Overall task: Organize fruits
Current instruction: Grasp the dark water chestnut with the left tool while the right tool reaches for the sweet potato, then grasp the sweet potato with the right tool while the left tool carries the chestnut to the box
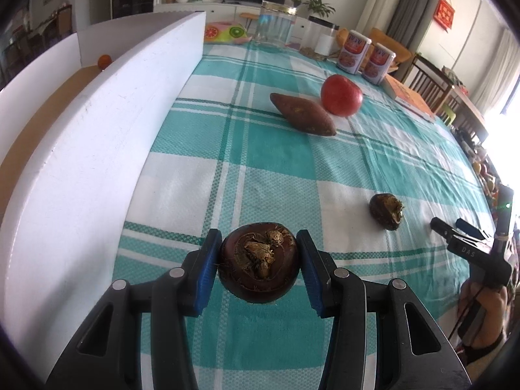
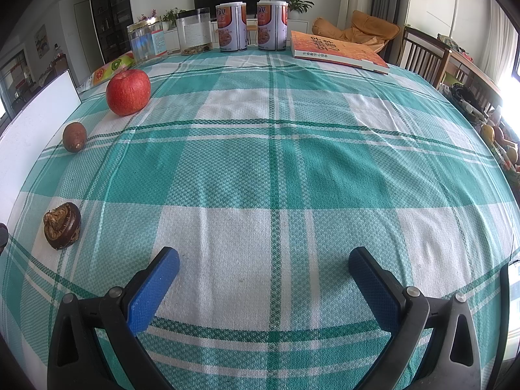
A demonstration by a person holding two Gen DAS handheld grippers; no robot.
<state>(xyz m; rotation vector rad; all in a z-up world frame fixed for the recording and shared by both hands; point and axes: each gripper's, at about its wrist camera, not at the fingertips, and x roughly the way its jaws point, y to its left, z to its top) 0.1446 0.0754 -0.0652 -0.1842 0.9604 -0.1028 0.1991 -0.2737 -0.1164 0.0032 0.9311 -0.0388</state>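
Observation:
My left gripper point(image 1: 258, 265) is shut on a dark brown water chestnut point(image 1: 258, 268), held just above the checked cloth beside the white box wall point(image 1: 97, 149). A second water chestnut point(image 1: 387, 211) lies to the right; it also shows in the right wrist view point(image 2: 62, 226). A sweet potato point(image 1: 302, 113) and a red apple point(image 1: 341, 95) lie farther back; in the right wrist view the apple point(image 2: 128, 91) and sweet potato point(image 2: 74, 136) sit at the left. My right gripper point(image 2: 264, 261) is open and empty over the cloth; it also shows at the right edge of the left wrist view point(image 1: 455, 227).
An orange fruit point(image 1: 104, 61) sits inside the white box. Two cans point(image 2: 252, 26), two clear jars point(image 2: 172, 37), a fruit-print packet point(image 2: 110, 70) and an orange book point(image 2: 334, 48) line the table's far edge. Wooden chairs point(image 2: 425, 55) stand to the right.

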